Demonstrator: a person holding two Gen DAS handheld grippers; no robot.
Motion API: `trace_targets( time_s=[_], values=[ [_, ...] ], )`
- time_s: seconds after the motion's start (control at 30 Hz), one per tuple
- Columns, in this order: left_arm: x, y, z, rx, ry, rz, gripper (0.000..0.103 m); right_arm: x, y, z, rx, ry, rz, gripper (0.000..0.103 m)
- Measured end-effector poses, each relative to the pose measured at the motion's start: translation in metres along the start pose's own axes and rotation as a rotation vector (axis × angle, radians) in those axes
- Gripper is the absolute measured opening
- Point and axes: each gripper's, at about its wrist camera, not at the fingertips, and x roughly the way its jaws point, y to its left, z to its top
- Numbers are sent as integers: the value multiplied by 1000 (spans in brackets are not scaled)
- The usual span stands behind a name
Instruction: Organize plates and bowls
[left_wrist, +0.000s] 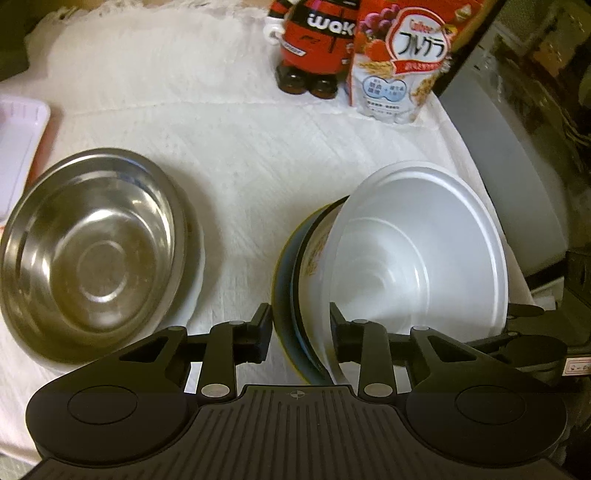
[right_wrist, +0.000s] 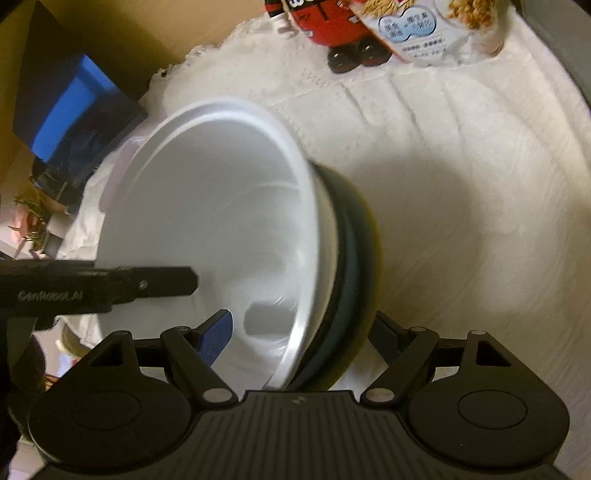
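A nested stack of bowls is held tilted above the white cloth: a white bowl (left_wrist: 417, 266) innermost, a patterned bowl (left_wrist: 314, 254) and a dark bowl with a yellow rim (left_wrist: 282, 295) outside. My left gripper (left_wrist: 300, 332) is shut on the stack's near rim. My right gripper (right_wrist: 299, 339) is shut on the opposite rim of the same stack (right_wrist: 221, 229); the left gripper's finger (right_wrist: 162, 282) shows inside the white bowl. A steel bowl (left_wrist: 92, 254) sits in a white dish on the cloth to the left.
A red bottle figure (left_wrist: 317, 40) and a cereal bag (left_wrist: 402, 62) stand at the back of the cloth (left_wrist: 240, 147). A pink tray (left_wrist: 18, 147) lies at the left edge. A grey container (left_wrist: 517, 177) is at the right. A blue box (right_wrist: 74, 118) is off the table.
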Motion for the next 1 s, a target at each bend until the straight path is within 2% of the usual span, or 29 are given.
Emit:
trace_targets(
  time_s=[0.1,0.2,0.3,0.43,0.53,0.67,0.77,0.87,1.0],
  values=[
    [2,-2,0,30,0,-5,35,-1,2,-2,-2,-41,-8,81],
    [3,2,2,28,3,-30,37,-3,2,-1,40,-71,-46,81],
    [3,3,2,70,3,-56,40,-4,3,2,57,-89,-78,81],
    [3,11,6,55,36,-112,45,-6,1,4,115,-107,-108,80],
    [2,17,12,24,57,-140,45,-7,-3,5,157,-94,-109,80],
    [-3,20,20,21,34,-147,44,-9,-5,3,176,-78,-156,76],
    [-2,19,25,47,35,-106,53,-12,-10,3,189,-70,-159,70],
    [2,16,25,74,52,-88,51,-11,-7,4,179,-58,-173,61],
    [11,14,25,59,86,-110,47,-10,-9,6,178,-46,-169,60]
  ],
)
